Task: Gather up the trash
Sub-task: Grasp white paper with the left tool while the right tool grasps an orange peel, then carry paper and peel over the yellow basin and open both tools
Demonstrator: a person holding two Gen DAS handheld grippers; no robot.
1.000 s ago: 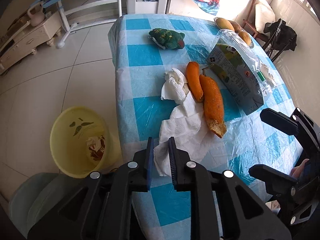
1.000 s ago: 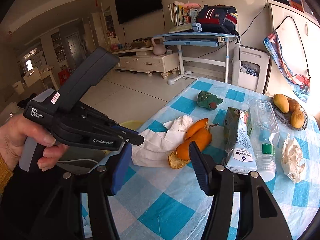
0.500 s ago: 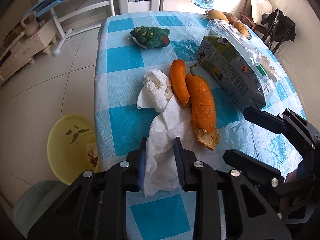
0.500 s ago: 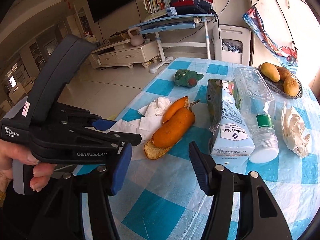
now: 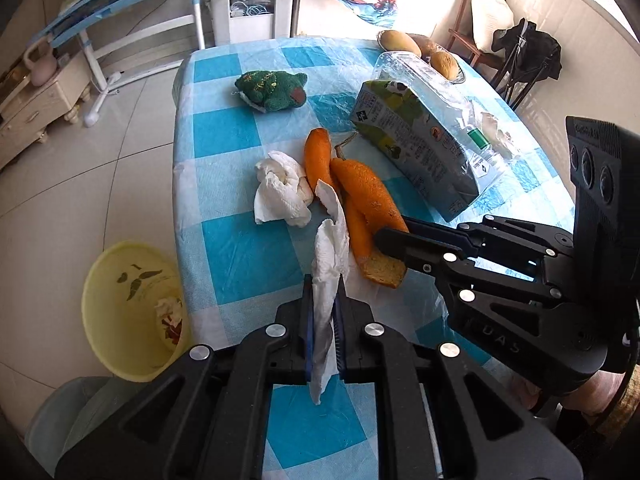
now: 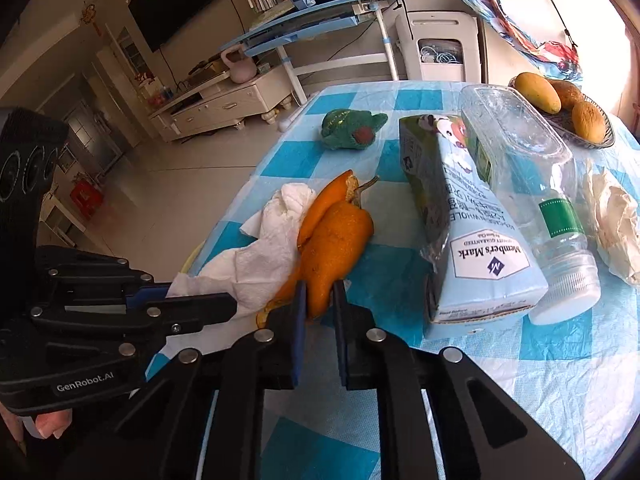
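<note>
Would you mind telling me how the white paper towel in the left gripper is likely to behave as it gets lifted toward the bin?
The paper towel is probably floppy: it droops below the left gripper and trails limply across the table. It looks thin and crumpled, so likely very light. It touches the orange peel, so it may drag against that.

cloth point(image 5: 224, 240): showing blue and white checks
peel point(image 6: 336, 236): glowing orange
tissue point(image 5: 328, 264): showing white
far tissue point(image 5: 280, 190): showing white
bin point(image 5: 108, 344): showing pale yellow, with dark leaf marks inside
toy point(image 5: 272, 90): showing dark green with a red patch
carton point(image 6: 472, 240): showing light blue and green, with dark print
pads point(image 6: 298, 340): showing blue on black fingers
</note>
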